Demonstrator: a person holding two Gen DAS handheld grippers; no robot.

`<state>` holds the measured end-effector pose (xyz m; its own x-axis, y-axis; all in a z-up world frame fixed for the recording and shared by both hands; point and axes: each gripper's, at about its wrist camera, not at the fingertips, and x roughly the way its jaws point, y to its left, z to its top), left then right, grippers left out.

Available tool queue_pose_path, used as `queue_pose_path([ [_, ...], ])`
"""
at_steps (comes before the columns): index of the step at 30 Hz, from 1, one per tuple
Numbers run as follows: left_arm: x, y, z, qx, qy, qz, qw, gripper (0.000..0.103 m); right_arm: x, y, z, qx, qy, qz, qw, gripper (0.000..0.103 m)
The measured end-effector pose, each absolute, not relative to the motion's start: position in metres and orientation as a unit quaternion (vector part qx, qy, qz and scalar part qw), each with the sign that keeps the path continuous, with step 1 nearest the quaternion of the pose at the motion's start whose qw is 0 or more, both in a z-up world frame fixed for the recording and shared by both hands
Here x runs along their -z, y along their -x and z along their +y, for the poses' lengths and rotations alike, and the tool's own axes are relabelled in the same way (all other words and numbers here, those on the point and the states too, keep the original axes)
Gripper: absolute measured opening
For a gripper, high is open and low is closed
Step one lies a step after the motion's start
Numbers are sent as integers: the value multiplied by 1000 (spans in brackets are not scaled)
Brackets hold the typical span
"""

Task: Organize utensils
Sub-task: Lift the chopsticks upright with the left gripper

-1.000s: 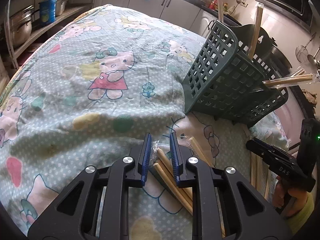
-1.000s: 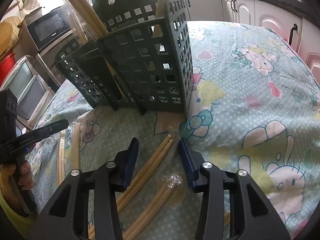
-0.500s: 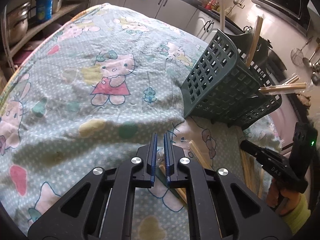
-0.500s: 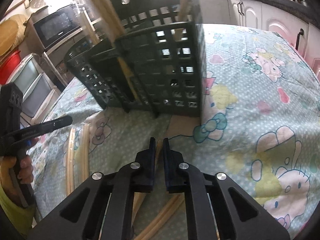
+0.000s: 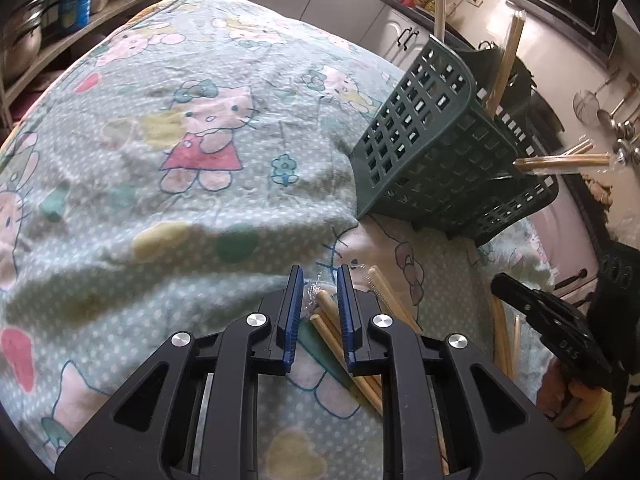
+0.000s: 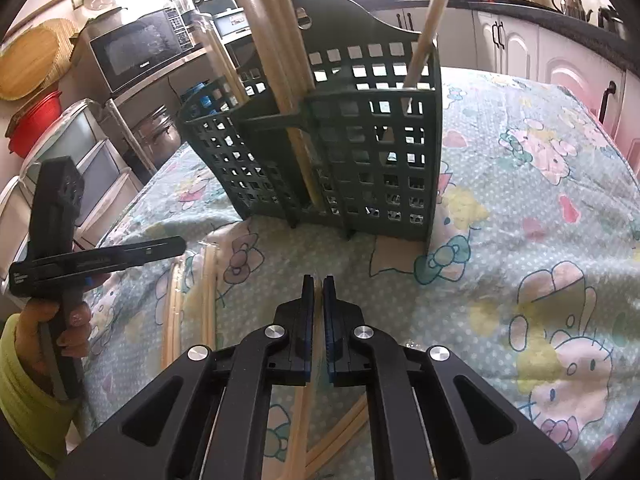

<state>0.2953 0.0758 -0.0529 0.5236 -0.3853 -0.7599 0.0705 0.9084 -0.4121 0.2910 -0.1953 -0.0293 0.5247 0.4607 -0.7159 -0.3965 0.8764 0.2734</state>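
Now pick-up step: right gripper [image 6: 318,292] jaws pressed almost together, just closed, pinching wrapped chopstick pair [image 6: 298,420]. Left gripper [image 5: 320,286] jaws narrow, just reopened slightly, straddling chopsticks [image 5: 340,332] on cloth, grip uncertain. Next: lift, drop upright into green basket [image 6: 360,152] beyond. Cartoon-print cloth [image 5: 160,160]; kitchen cabinets, microwave [image 6: 138,48] behind.

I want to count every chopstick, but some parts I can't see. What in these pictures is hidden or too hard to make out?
- Left wrist view: the wrapped wooden chopsticks run under the left gripper, so their far ends are hidden.
- Right wrist view: the right gripper covers what it pinches; only a pale sliver shows.
- Right wrist view: chopsticks standing in the dark green plastic lattice basket are cut off by the top edge.
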Motion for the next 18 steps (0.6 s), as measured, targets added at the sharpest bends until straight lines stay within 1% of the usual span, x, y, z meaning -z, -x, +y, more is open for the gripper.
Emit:
queue_pose_path([
  [4, 54, -301, 70, 135, 157, 474, 856, 10, 29, -289, -199, -246, -38, 422, 872, 5],
  [5, 54, -302, 68, 136, 152, 474, 856, 6, 28, -288, -199, -246, -37, 422, 872, 5],
  [8, 50, -303, 63, 138, 140, 476, 857, 4, 24, -285, -200, -248, -39, 420, 872, 5],
  [18, 15, -289, 56, 166, 136, 442, 871, 3, 5, -272, -205, -260, -36, 401, 878, 5],
])
